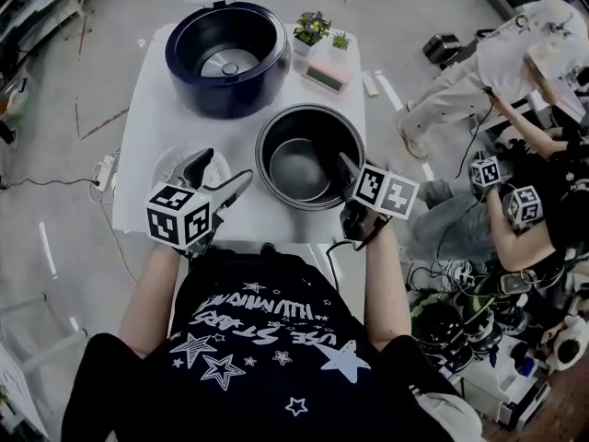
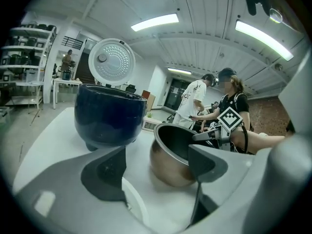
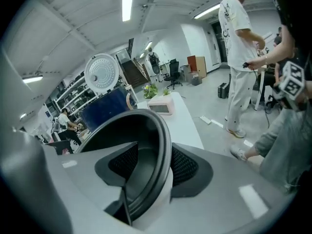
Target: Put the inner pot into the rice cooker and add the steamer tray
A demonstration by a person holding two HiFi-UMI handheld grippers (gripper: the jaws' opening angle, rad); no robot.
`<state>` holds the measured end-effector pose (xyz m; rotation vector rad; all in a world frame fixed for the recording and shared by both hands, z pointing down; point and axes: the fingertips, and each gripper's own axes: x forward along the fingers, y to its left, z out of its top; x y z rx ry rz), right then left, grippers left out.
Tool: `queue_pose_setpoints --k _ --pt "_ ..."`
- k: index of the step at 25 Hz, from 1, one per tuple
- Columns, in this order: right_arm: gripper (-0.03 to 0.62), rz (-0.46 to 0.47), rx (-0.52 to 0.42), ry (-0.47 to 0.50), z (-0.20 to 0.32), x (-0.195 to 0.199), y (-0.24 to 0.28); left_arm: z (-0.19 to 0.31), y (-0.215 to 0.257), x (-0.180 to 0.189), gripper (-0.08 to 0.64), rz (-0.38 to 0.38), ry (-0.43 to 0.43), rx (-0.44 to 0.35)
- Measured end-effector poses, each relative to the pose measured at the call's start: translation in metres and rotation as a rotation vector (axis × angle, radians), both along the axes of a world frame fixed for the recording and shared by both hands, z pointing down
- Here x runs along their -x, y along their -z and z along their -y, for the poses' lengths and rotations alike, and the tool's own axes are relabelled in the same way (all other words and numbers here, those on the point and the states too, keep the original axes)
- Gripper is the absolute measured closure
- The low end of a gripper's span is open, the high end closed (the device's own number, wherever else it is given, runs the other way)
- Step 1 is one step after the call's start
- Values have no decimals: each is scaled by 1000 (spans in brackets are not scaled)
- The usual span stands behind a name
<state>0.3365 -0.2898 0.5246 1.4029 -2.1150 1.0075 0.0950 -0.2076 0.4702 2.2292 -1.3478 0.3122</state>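
Your right gripper [image 1: 346, 168] [image 3: 153, 162] sits half-closed astride the near right rim of the inner pot [image 1: 299, 168] [image 3: 146, 130], one pad inside the wall and one outside. A sliver of gap shows at the inside pad, so the pot isn't clamped. The pot stands on the white table [image 1: 152, 109], just in front of the open dark-blue rice cooker [image 1: 225, 58]. Your left gripper [image 1: 225, 167] [image 2: 158, 167] is spread wide and empty, above the white steamer tray [image 1: 167, 164] left of the pot.
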Motion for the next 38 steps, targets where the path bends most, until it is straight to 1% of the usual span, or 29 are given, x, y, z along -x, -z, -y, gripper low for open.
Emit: queue_pose_setpoints --k 2,4,10,16,24,28,31,32,34,35,38 --pt "406 -34 7 1 1 -5 -3 0 -1 0 163 -1 17 5" --pt "477 -54 14 -2 1 -10 -5 1 0 -2 163 -6 31 8" --pt "505 -59 -12 -25 5 -11 -1 9 5 -17 163 -12 35 16" --pt "508 13 -40 -46 5 -10 3 22 2 -31 163 20 15 33" --pt "508 69 -116 0 3 -1 21 42 -9 -36 169 57 31 99" --pt "508 99 -168 26 -2 5 31 42 -23 -38 189 60 28 158" --pt "509 123 -202 53 -4 13 39 39 -35 -39 222 90 21 206" --pt "511 124 -210 58 -4 14 42 39 -38 -38 266 106 27 216" --pt "512 121 -219 64 -5 17 48 38 -44 -31 411 129 58 237" --pt "512 122 -219 67 -6 19 49 37 -47 -28 440 120 75 252" --pt "514 127 -215 69 -11 23 52 31 -53 -25 466 30 102 311"
